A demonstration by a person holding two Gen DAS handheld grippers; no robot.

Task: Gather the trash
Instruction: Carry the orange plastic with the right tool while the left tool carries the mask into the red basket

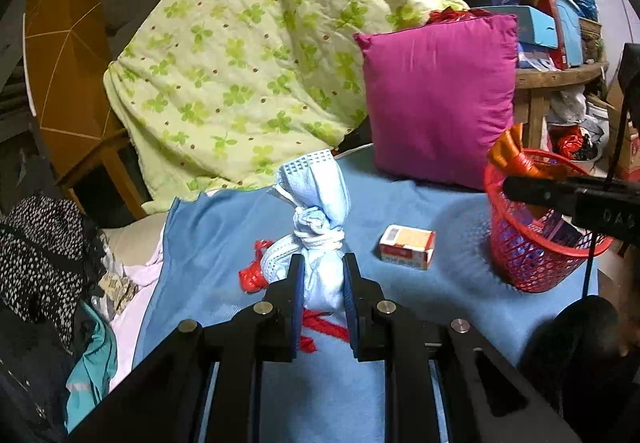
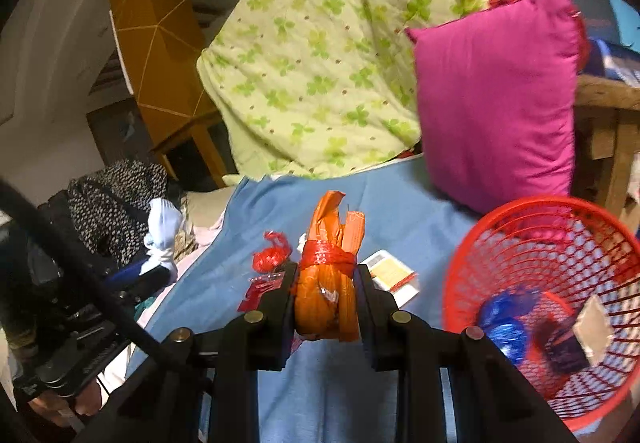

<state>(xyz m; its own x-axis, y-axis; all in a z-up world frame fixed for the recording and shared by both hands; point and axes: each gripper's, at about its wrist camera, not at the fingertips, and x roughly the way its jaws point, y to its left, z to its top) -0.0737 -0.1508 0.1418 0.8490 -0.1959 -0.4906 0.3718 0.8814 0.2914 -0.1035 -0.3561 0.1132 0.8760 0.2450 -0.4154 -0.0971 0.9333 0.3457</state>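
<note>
Black fingers of the left gripper [image 1: 322,275] pinch a knotted bundle of pale blue face masks [image 1: 318,219], lifted above the blue bedsheet [image 1: 224,243], left of the red mesh basket [image 1: 536,243]. Over on the right gripper [image 2: 326,295], the fingers clamp an orange wrapper bundle tied with red plastic [image 2: 330,283], just left of the basket's rim. A small carton [image 1: 407,246] lies on the sheet beside that basket; red scraps [image 1: 252,271] lie farther left.

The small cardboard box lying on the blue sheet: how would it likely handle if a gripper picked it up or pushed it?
The small cardboard box looks light and fairly stiff. Lying flat, it should slide rather than roll. On the soft blue sheet a push may snag; thin card might crush.
</note>
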